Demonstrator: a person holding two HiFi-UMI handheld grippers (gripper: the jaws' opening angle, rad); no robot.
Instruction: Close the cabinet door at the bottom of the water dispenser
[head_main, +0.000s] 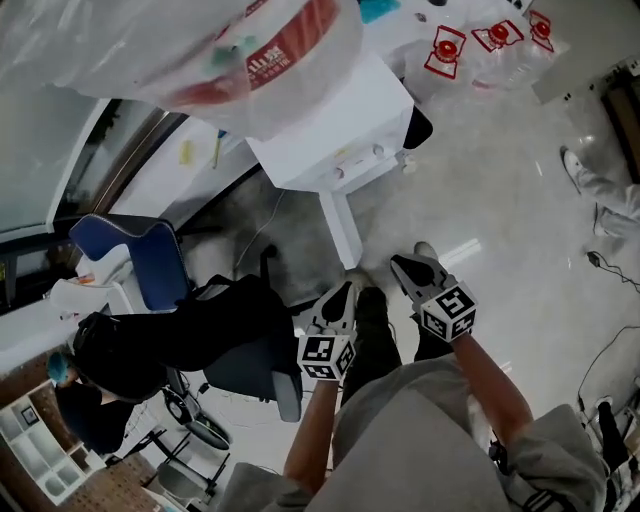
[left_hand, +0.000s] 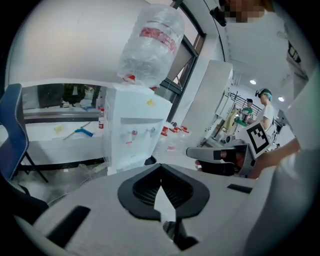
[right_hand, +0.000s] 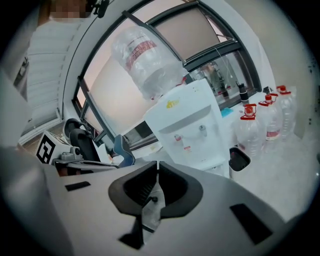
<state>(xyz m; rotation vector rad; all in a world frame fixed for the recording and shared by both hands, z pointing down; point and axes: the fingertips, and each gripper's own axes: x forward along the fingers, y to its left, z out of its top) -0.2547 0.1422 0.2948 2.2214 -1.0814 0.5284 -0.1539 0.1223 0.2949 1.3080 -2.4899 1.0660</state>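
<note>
Only in the head view are both seen together, the left gripper (head_main: 345, 292) and right gripper (head_main: 405, 263), held apart from the water dispenser (head_main: 330, 130). Its front taps and a dark flap (right_hand: 240, 159) jutting from its lower side are shown in the right gripper view. Both grippers are fully closed, with nothing held or touched.

This looks like an office workroom, with a water dispenser (left_hand: 131, 131), blue chair (head_main: 158, 262) and spare water bottles (right_hand: 250, 131).
</note>
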